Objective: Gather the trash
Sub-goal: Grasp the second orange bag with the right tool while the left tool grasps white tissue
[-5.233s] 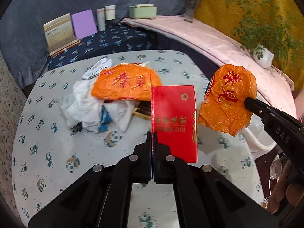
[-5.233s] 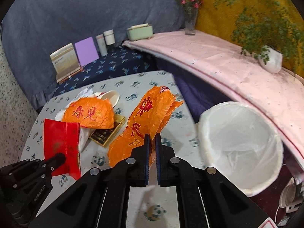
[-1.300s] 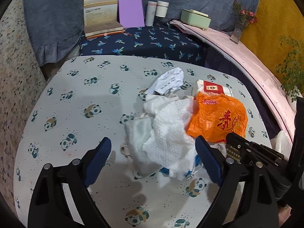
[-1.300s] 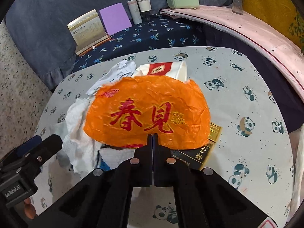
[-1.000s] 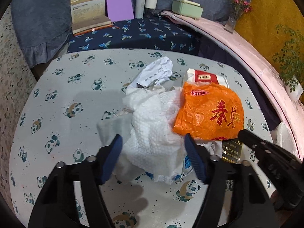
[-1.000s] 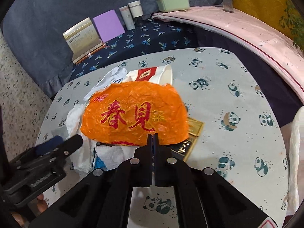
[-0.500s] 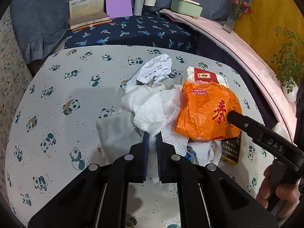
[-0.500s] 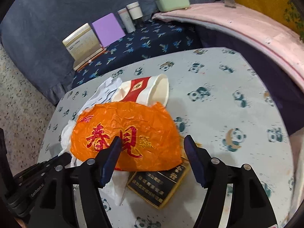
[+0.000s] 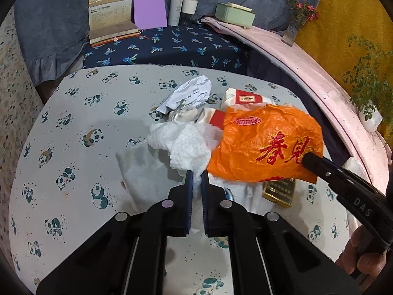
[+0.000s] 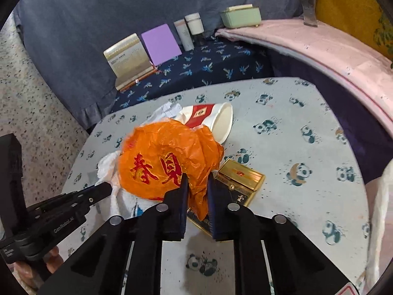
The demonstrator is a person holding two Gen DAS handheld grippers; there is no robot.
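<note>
A trash pile lies on the panda-print table (image 9: pixel 73 123). My left gripper (image 9: pixel 196 175) is shut on a fold of the white paper towel (image 9: pixel 186 145), whose near edge is pulled up between the pads. My right gripper (image 10: pixel 197 179) has its jaws closing on a bunched flap of the orange plastic bag (image 10: pixel 167 154), which fills the gap between them. Its tip (image 9: pixel 309 158) shows against the bag (image 9: pixel 265 145) in the left wrist view. Behind the bag lies a tipped red-and-white paper cup (image 10: pixel 211 118). A gold-and-black box (image 10: pixel 238 179) sits under the bag's right side.
Crumpled white paper (image 9: pixel 191 93) lies at the pile's far side. A book stand (image 9: pixel 110 17), a purple card (image 9: pixel 148 9), two tumblers and a green box (image 9: pixel 234 14) line the dark blue cloth behind. A white bin liner (image 10: pixel 380 209) shows at the right edge.
My left jaws closed from wide onto the paper towel and pulled it up a little. My right jaws opened off the orange bag, then closed on it again, and the bag bunched up.
</note>
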